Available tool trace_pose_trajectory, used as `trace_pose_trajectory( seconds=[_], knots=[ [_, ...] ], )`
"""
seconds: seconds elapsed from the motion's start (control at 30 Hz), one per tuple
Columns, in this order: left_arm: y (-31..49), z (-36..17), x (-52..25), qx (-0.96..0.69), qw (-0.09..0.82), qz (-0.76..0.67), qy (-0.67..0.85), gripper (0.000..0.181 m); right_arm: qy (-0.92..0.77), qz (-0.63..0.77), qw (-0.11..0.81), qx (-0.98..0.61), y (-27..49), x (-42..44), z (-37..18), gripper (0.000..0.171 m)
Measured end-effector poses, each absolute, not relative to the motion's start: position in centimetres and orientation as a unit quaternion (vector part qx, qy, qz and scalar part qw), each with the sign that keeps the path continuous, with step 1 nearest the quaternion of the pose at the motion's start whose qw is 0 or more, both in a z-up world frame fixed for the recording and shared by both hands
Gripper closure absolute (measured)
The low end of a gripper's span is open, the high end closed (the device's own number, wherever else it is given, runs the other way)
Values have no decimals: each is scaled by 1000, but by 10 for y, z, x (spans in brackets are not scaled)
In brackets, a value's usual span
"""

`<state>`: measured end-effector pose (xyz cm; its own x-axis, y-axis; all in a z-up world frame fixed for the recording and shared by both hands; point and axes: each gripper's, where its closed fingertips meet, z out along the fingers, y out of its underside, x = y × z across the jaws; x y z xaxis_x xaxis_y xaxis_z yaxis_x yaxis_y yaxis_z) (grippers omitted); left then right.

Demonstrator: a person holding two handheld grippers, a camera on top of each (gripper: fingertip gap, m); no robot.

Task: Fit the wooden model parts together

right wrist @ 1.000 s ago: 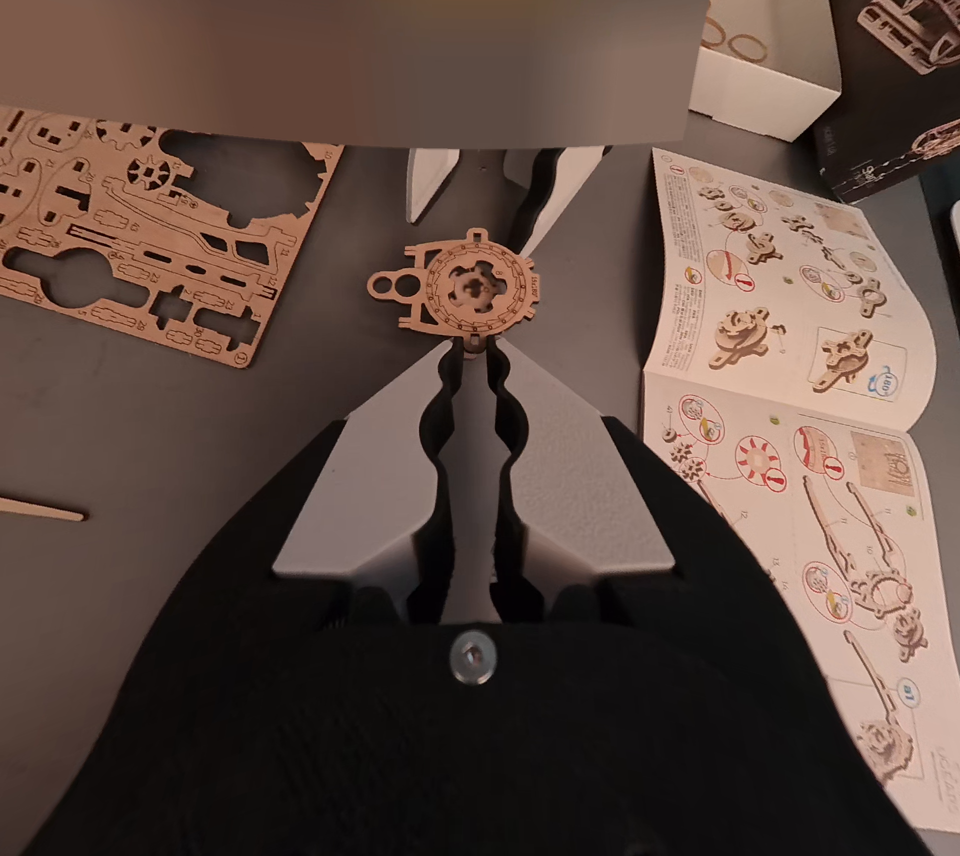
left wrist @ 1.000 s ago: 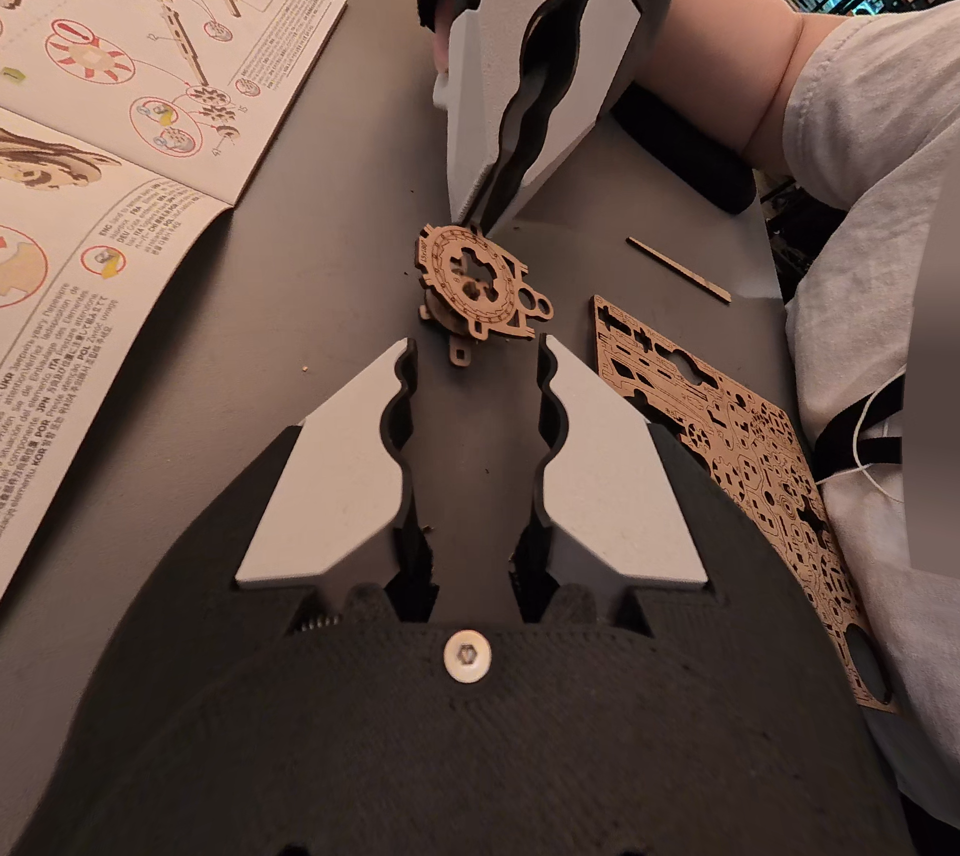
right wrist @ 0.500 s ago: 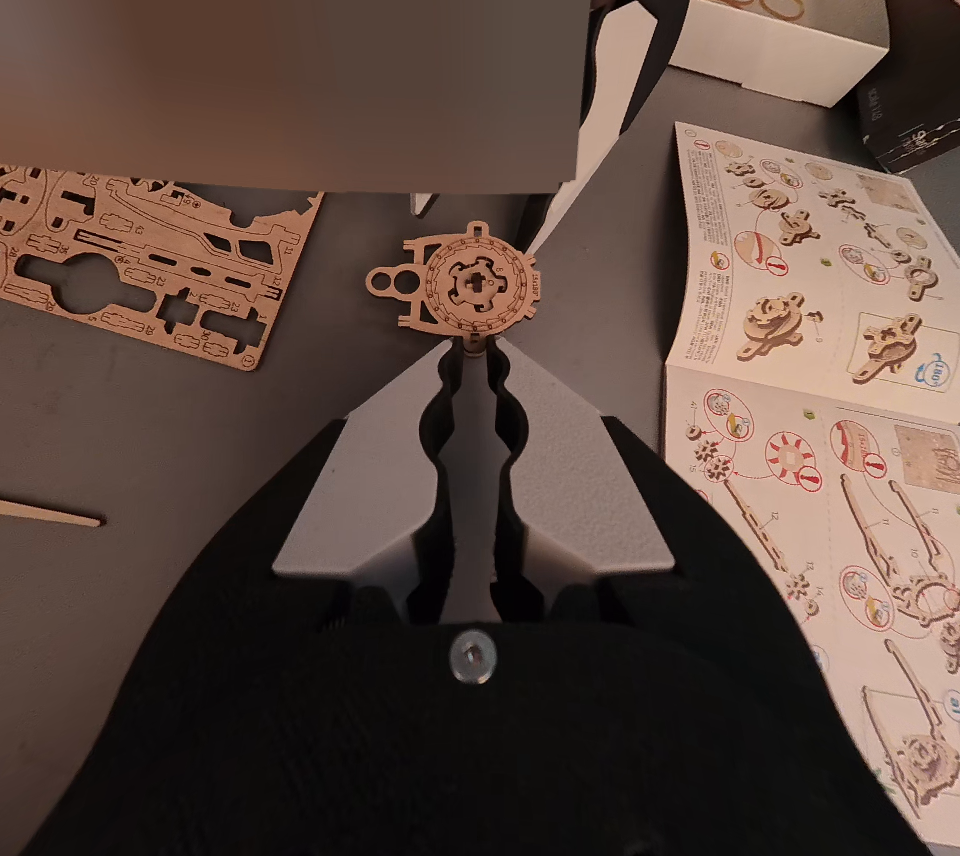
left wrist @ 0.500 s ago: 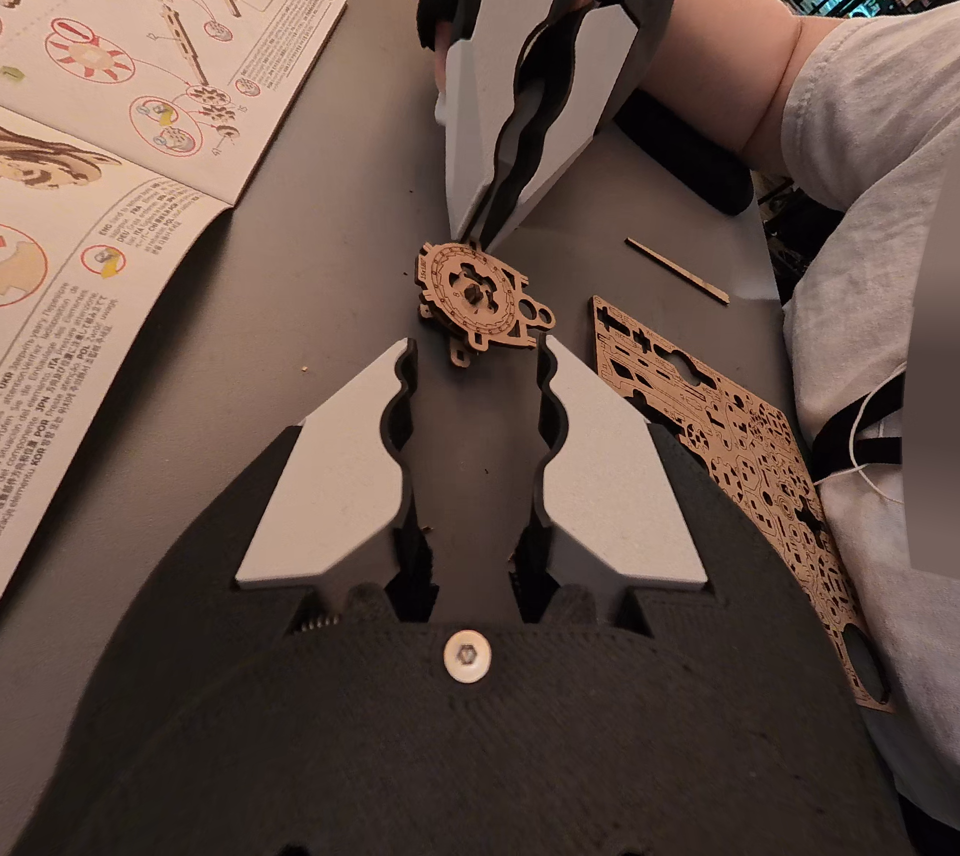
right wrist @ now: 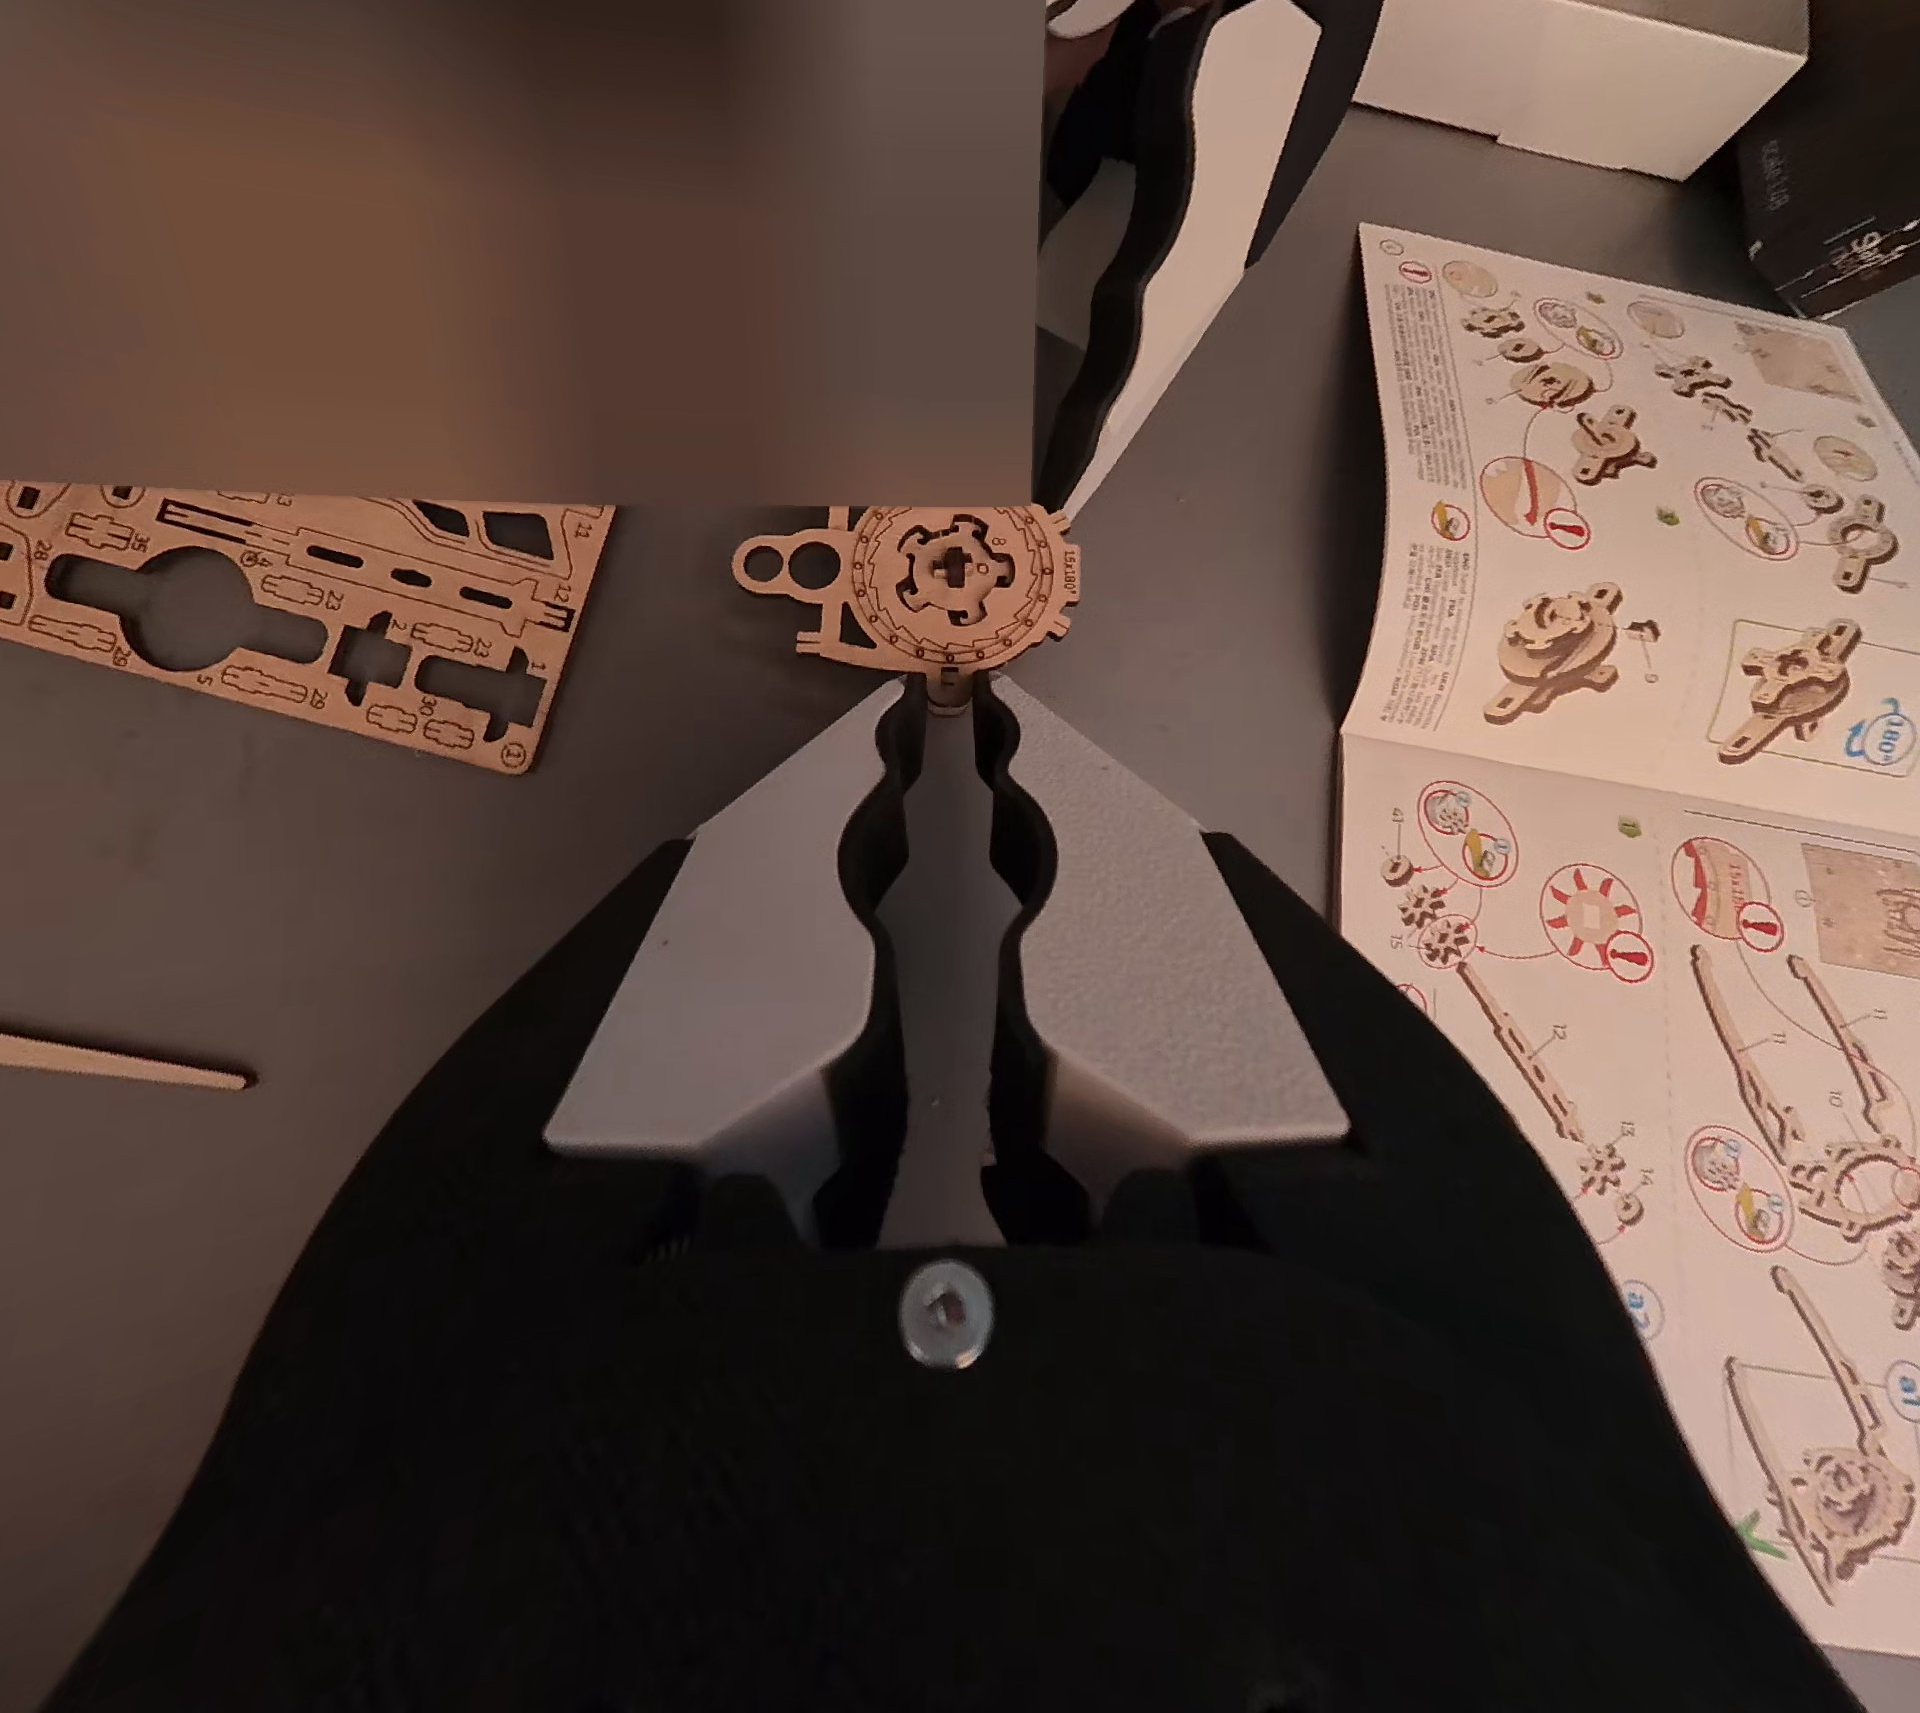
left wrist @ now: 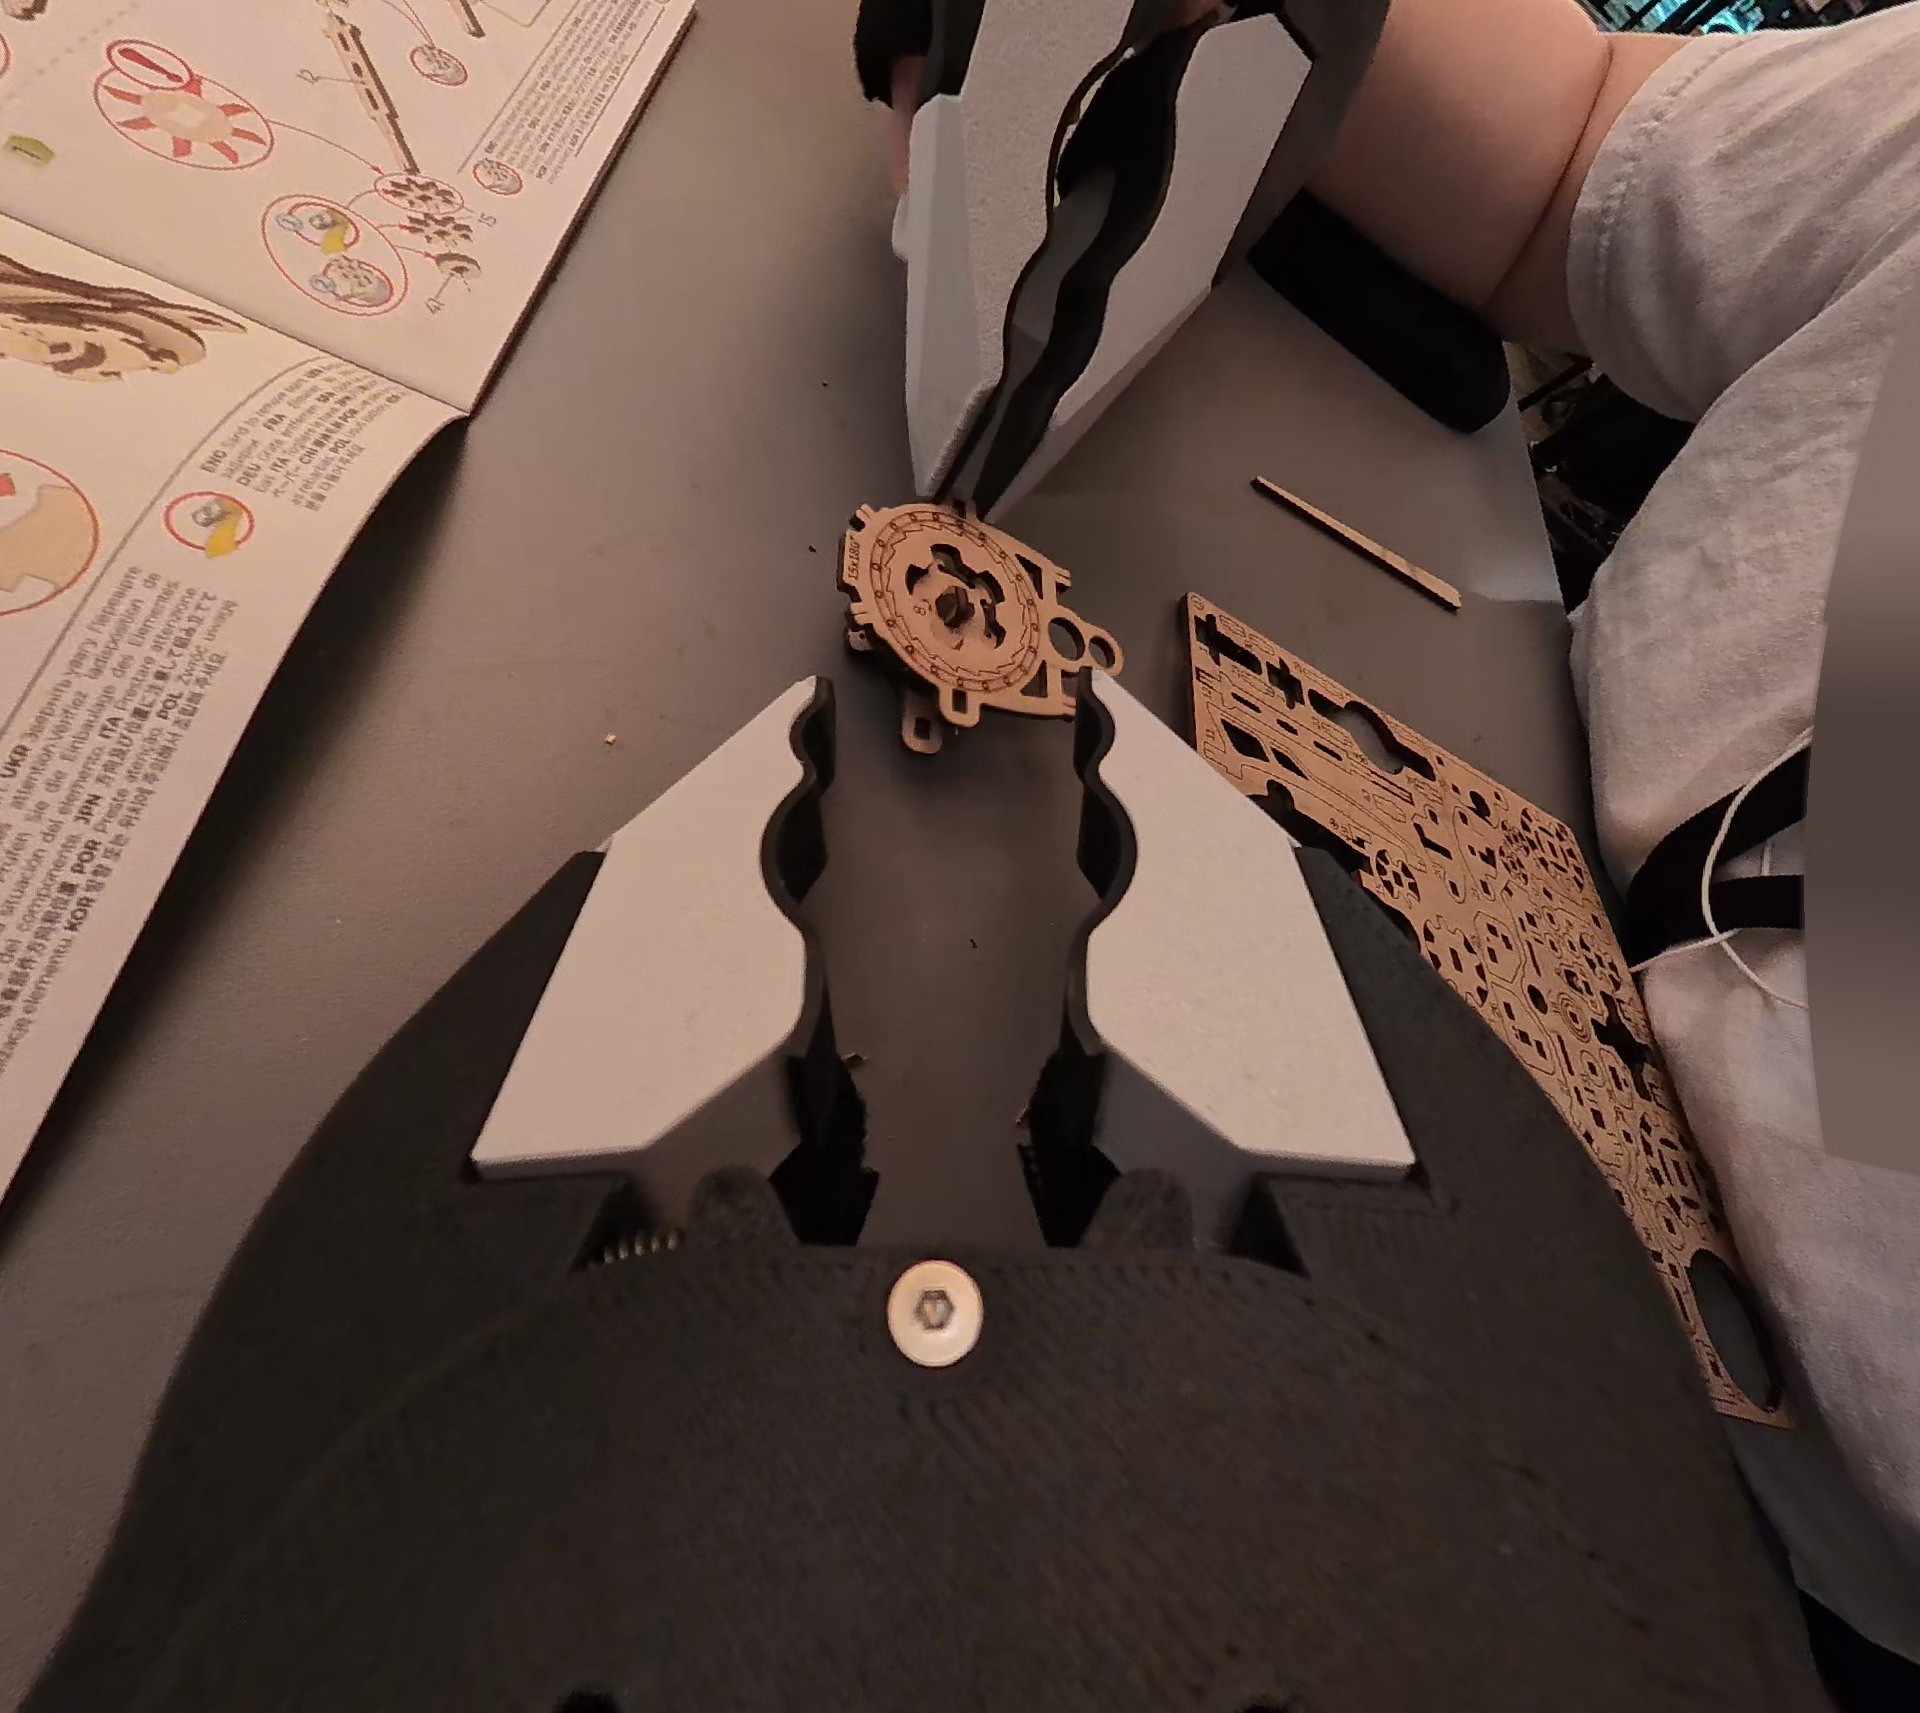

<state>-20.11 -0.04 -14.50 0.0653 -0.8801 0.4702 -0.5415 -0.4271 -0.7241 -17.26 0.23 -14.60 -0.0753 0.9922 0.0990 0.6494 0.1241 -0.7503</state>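
A round wooden gear assembly (right wrist: 935, 593) with a two-hole lug on one side hangs just above the dark table. My right gripper (right wrist: 948, 692) is shut on its small edge tab. In the left wrist view the assembly (left wrist: 966, 614) is tilted, and the right gripper (left wrist: 961, 494) reaches down to it from the far side. My left gripper (left wrist: 951, 692) is open and empty. The assembly's near edge sits between its tips, close to the right one. One left finger (right wrist: 1174, 292) shows in the right wrist view; the other is hidden behind a blurred patch.
An open instruction booklet (left wrist: 260, 209) lies left of the left gripper and shows in the right wrist view (right wrist: 1662, 832). A punched wooden parts sheet (left wrist: 1455, 936) and a thin wooden stick (left wrist: 1351, 541) lie nearby. A white box (right wrist: 1558, 32) holds rings. A person's arm (left wrist: 1455, 136) rests behind. The gap from one gripper's tips to the other's is roughly 4 cm. My right gripper's tips are some 15 cm from the thin wooden stick (left wrist: 1351, 541).
My right gripper has brought the assembly lower and closer to the open left gripper, so its near edge now sits between the left tips. The left gripper has stayed open and still.
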Motion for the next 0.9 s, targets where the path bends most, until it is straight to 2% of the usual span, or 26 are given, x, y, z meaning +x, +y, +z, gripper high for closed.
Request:
trace_pose_trajectory(
  seconds=[0.9],
  knots=[
    [-3,-146,-201,-703,177,-463,509,142,-673,295,318,-599,2,-172,-143,163]
  ],
)
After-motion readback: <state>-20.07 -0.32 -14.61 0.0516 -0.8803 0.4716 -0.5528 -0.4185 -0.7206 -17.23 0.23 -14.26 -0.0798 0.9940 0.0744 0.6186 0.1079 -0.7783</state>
